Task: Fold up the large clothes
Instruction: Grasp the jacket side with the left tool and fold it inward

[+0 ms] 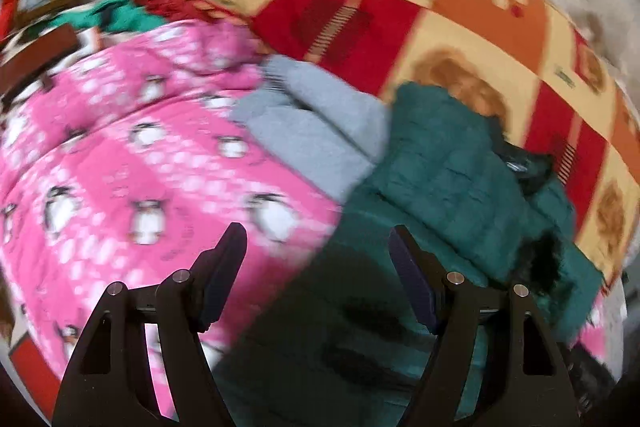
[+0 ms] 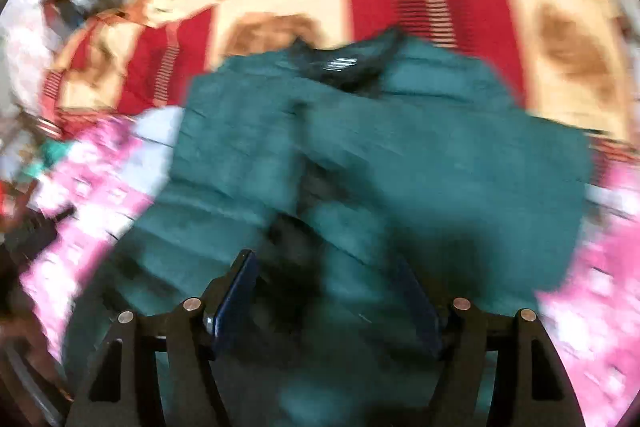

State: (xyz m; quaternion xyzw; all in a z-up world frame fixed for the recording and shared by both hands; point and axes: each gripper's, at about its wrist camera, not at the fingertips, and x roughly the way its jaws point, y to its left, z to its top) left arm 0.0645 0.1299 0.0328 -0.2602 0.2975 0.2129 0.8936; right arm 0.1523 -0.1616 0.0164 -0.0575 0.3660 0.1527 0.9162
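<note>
Pink blanket point(image 1: 132, 155) under green jacket point(image 2: 360, 155); left gripper point(image 1: 318, 247) and right gripper point(image 2: 326, 271) hover spread, empty

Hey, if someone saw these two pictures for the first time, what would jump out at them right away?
Probably the dark green jacket, spread in the middle of the right wrist view, directly ahead of the open right gripper. Next, the loud bedding: a pink penguin blanket filling the left of the left wrist view, and a red, orange and cream checked blanket behind it. A grey garment lies between pink blanket and jacket, beyond the open left gripper.
</note>
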